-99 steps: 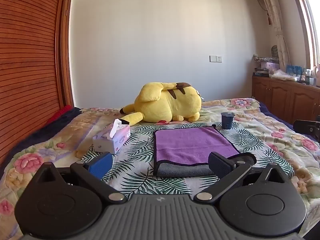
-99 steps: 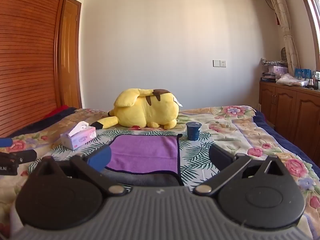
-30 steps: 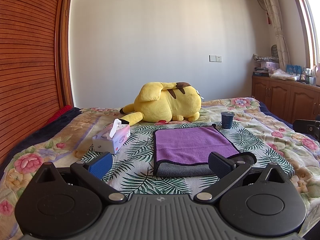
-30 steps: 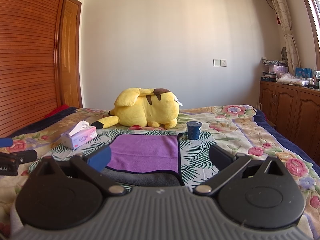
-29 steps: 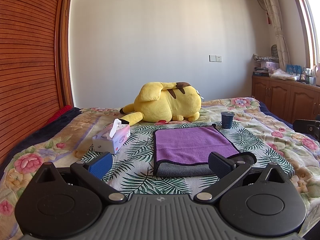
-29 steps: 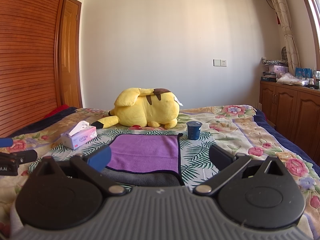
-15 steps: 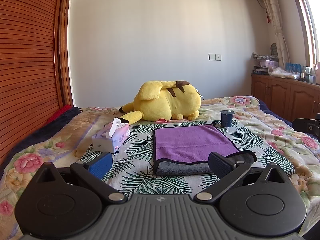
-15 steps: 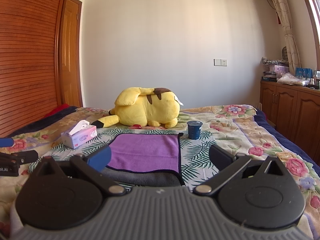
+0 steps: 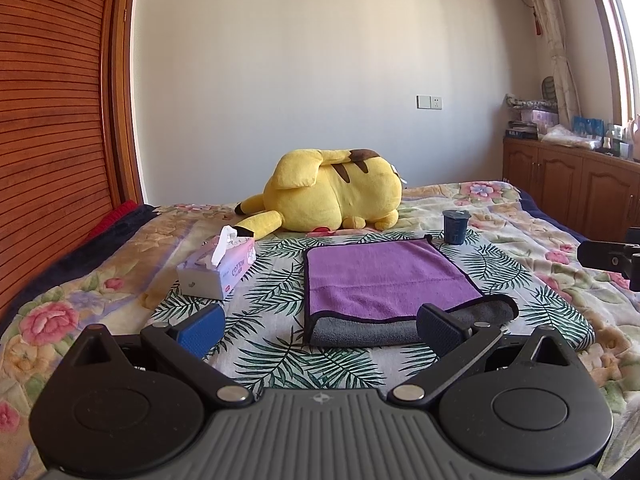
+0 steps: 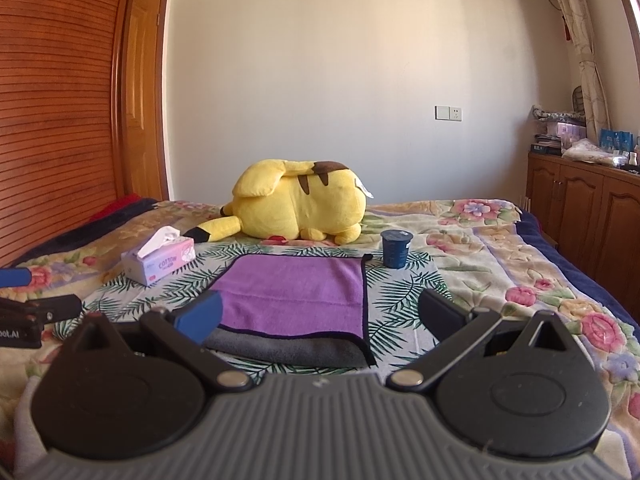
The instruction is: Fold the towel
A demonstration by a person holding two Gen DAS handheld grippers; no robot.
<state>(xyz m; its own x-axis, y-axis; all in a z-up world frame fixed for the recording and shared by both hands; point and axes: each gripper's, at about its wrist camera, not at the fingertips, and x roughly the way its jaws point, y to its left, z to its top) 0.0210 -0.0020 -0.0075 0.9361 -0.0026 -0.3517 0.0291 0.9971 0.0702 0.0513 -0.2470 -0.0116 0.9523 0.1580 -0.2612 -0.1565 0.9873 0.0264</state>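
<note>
A purple towel (image 9: 384, 276) with a grey underside lies flat on the leaf-print cloth on the bed; its near edge is turned up, showing grey. It also shows in the right wrist view (image 10: 296, 296). My left gripper (image 9: 318, 326) is open and empty, hovering just short of the towel's near edge. My right gripper (image 10: 320, 318) is open and empty, also just short of the near edge. The left gripper's fingers (image 10: 40, 308) show at the left edge of the right wrist view.
A yellow plush toy (image 9: 332, 196) lies behind the towel. A tissue box (image 9: 218, 268) stands to the towel's left. A dark blue cup (image 9: 455, 227) stands at its far right corner. Wooden cabinets (image 9: 568, 188) line the right wall.
Both grippers have tilted or dropped slightly, so the scene sits a little higher in view. The towel has not moved and both grippers stay open.
</note>
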